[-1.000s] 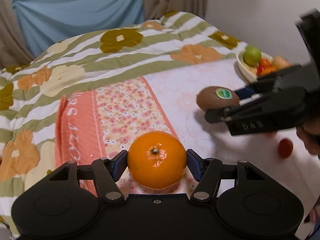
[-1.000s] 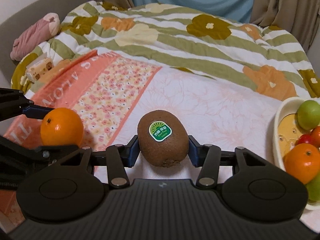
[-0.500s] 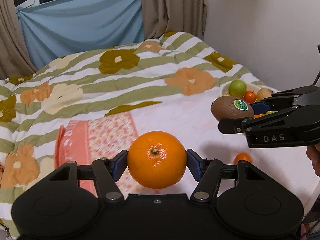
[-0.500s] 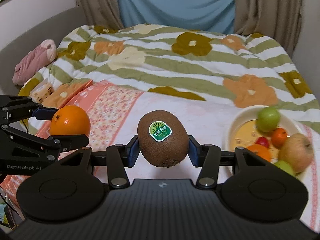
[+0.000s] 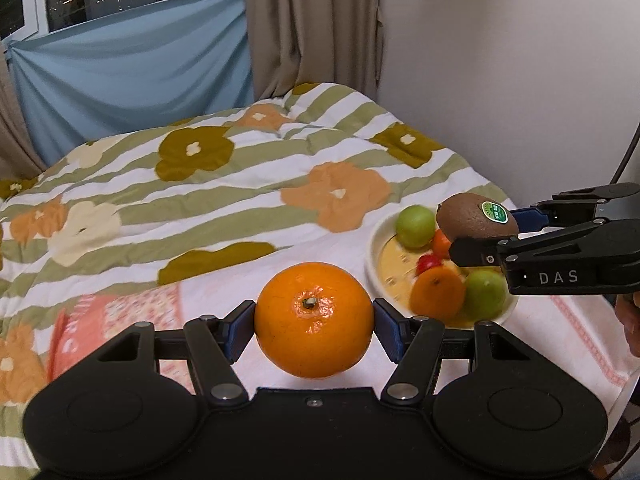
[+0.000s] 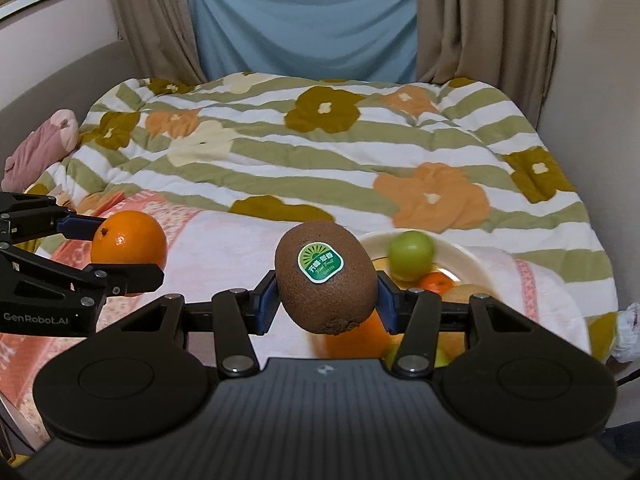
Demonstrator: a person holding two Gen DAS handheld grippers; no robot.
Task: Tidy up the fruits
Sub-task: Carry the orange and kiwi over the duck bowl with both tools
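Two grippers tilt downward above the bed (image 5: 240, 184): left gripper (image 5: 314, 320) jaws clamp a glossy round orange (image 5: 314, 320); right gripper (image 6: 326, 280) jaws clamp a fuzzy oval kiwi (image 6: 326, 280) over the bowl (image 5: 374, 240).

White capitals "DAS" mark the side of the right gripper (image 5: 480, 240). "GenRobot.AI" runs in pale letters along the left gripper (image 6: 124, 258). A green sticker (image 6: 321, 262) on the kiwi (image 6: 326, 276) carries white characters and small script, too fine to read with certainty.
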